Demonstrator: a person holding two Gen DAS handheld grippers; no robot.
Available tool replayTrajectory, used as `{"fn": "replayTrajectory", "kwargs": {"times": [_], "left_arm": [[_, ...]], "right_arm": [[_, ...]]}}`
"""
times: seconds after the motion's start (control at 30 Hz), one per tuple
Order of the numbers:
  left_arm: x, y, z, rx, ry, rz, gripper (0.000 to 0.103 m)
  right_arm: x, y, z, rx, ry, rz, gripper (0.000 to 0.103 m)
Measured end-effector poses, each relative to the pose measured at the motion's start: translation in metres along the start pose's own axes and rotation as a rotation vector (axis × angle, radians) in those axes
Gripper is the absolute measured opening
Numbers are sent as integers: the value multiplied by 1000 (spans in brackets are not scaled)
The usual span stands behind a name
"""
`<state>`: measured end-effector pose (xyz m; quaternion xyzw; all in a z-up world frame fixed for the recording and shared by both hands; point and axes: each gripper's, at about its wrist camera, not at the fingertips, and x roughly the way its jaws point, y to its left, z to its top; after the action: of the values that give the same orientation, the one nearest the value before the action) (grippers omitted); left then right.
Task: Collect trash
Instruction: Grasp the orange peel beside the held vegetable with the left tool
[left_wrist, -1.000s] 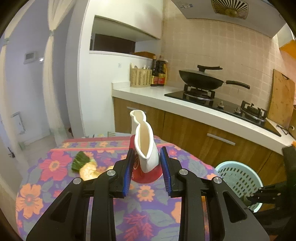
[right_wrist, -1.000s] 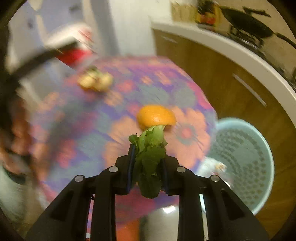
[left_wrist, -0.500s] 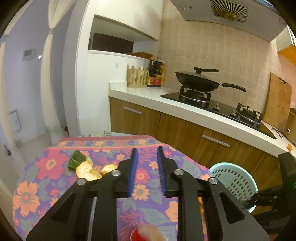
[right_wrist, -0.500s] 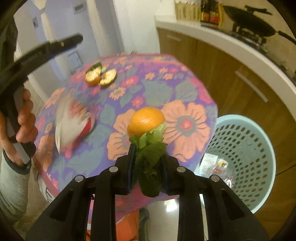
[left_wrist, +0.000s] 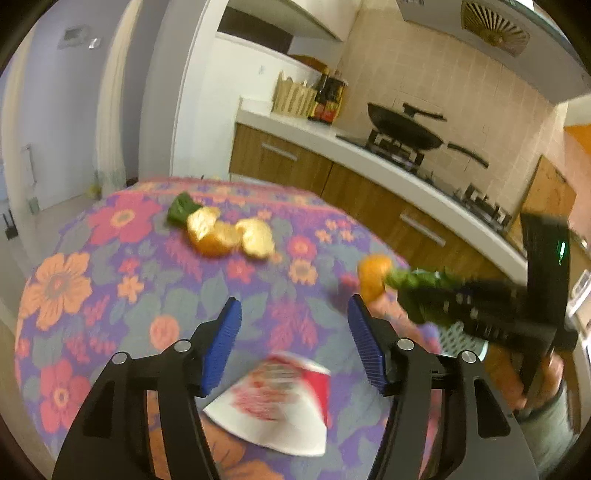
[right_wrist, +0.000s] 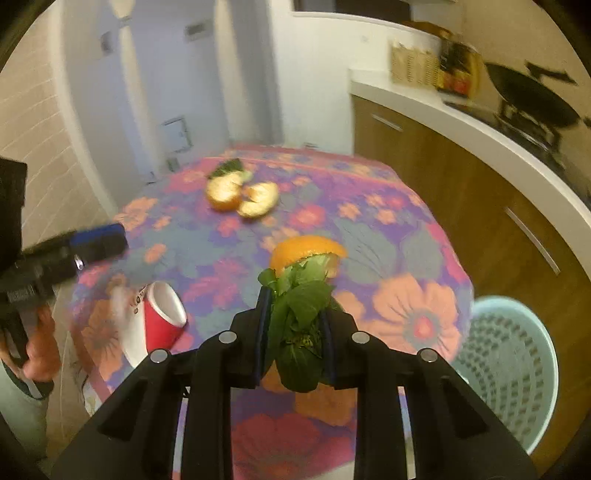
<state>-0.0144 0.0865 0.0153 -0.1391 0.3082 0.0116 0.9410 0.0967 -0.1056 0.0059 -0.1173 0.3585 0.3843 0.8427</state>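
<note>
My left gripper (left_wrist: 293, 321) is open and empty above a crushed red and white paper cup (left_wrist: 277, 406) lying on the floral tablecloth (left_wrist: 110, 277). The cup also shows in the right wrist view (right_wrist: 155, 321), with the left gripper (right_wrist: 96, 240) at the left. My right gripper (right_wrist: 295, 321) is shut on a bunch of green leaves (right_wrist: 299, 332), just short of an orange peel (right_wrist: 306, 253). From the left wrist view the leaves (left_wrist: 417, 288) and that peel (left_wrist: 373, 277) sit at the right. More orange peel pieces (left_wrist: 229, 234) with a green leaf (left_wrist: 181, 208) lie farther back.
A pale blue perforated basket (right_wrist: 513, 365) stands on the floor right of the table. Wooden cabinets and a white counter (left_wrist: 388, 170) with a wok (left_wrist: 402, 127) run behind. The table edge drops off to the left and front.
The left gripper has let go of the paper cup, which fell onto the tablecloth; its jaws have opened wide and tilted down toward it. The right gripper still holds the leaves, moved over the table.
</note>
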Motion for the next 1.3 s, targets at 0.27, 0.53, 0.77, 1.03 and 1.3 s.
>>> {"fn": "replayTrajectory", "kwargs": {"times": [0.27,0.53,0.77,1.03,1.3], "left_arm": [[21,-8,-28,55,111,20,59],[42,-59,-6,183,121,-71,59],[85,-84,9,195,209,-144,47],[103,-104,20,229,275,-177,45],[149,-121,18,270,377,-195,20]], "right_arm": [[18,-13,-28,-28,159,-154,21],[18,-28,-37,39,151,-64,22],[10,-38,-46,80,92,-33,22],[21,-38,-46,92,97,20,23],[23,-55,-53,180,97,90,23]]}}
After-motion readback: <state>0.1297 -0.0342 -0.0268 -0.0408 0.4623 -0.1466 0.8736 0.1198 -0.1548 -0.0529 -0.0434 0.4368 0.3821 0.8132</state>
